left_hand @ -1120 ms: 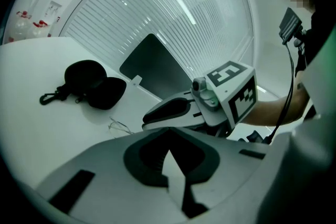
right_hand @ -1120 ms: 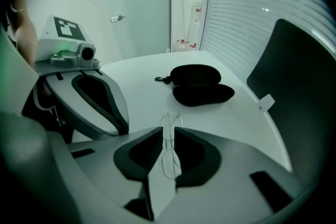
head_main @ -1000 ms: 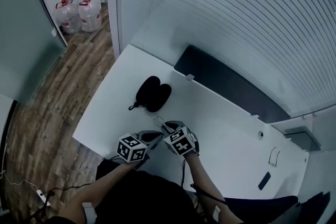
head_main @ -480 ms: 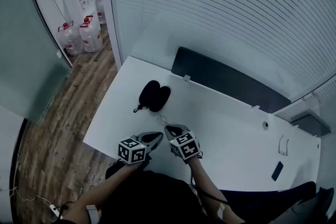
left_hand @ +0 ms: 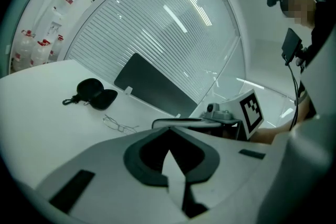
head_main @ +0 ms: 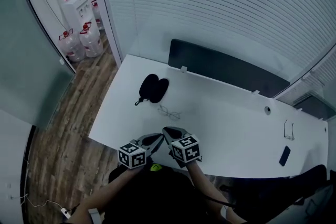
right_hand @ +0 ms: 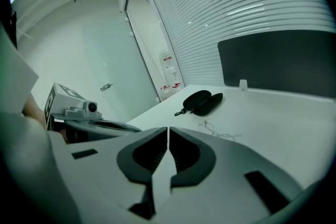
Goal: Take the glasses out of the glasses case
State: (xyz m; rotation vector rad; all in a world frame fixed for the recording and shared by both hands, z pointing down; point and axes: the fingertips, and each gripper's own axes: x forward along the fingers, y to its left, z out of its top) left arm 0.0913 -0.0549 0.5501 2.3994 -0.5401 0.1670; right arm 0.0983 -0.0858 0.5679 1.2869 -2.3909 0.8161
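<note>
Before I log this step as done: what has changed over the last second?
The left tool and right tool have drawn back toward the person, away from the glasses. A second ago the right tool's tip was right at them. Both tools are now shut and empty. Unchanged: the glasses lie on the table beside the case, which is open and in the same spot.

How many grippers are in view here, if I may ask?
2: the left gripper and the right gripper, side by side at the table's near edge, both shut and empty. None seems hidden.
</note>
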